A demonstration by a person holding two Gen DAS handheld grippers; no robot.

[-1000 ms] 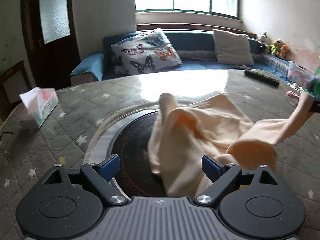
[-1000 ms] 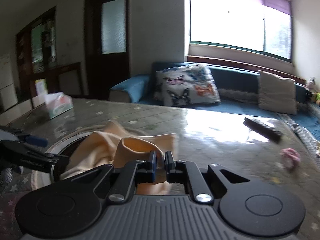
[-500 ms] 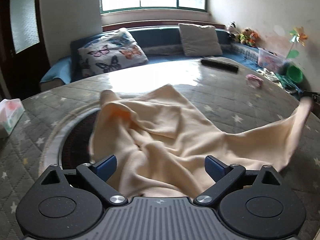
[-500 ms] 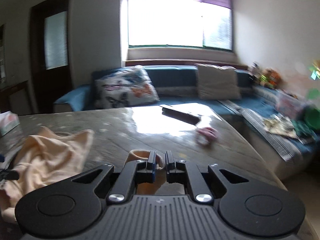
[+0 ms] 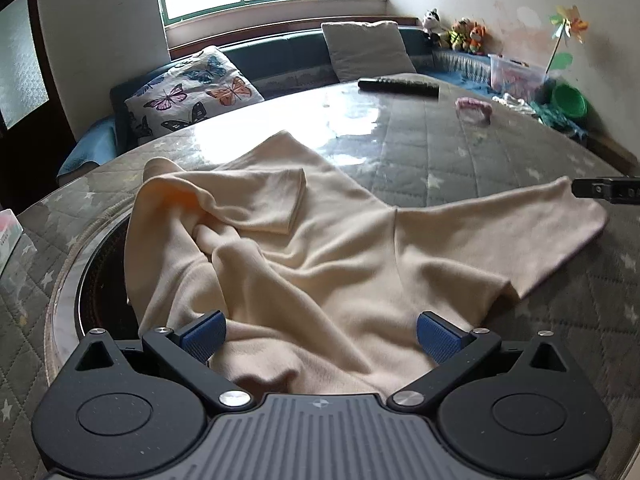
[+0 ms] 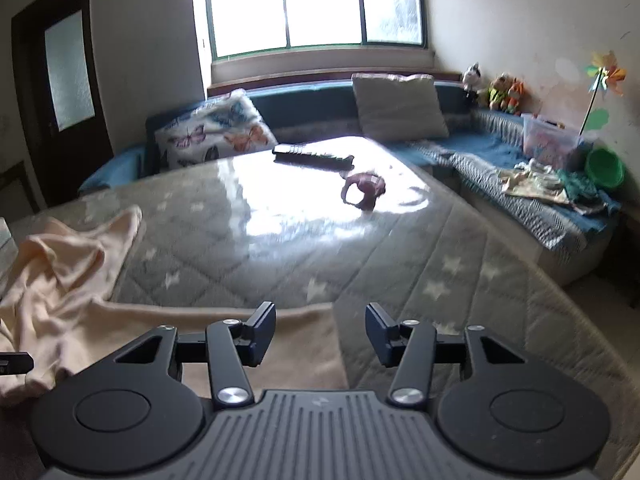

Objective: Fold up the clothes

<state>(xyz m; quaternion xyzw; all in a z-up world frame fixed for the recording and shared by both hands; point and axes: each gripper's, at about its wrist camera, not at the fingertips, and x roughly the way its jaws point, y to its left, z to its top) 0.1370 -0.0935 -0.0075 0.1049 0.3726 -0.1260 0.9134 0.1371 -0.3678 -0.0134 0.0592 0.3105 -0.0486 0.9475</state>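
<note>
On the tabletop, a shirt is lying rumpled; left tool and right tool are opening, gripping nothing.

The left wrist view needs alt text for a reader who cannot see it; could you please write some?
A cream garment lies rumpled on a quilted, star-patterned table, one sleeve stretched right toward the right hand-held gripper. The left hand-held gripper hangs over its near edge, jaws opening wide, gripping nothing. Behind are a remote and a sofa.
</note>
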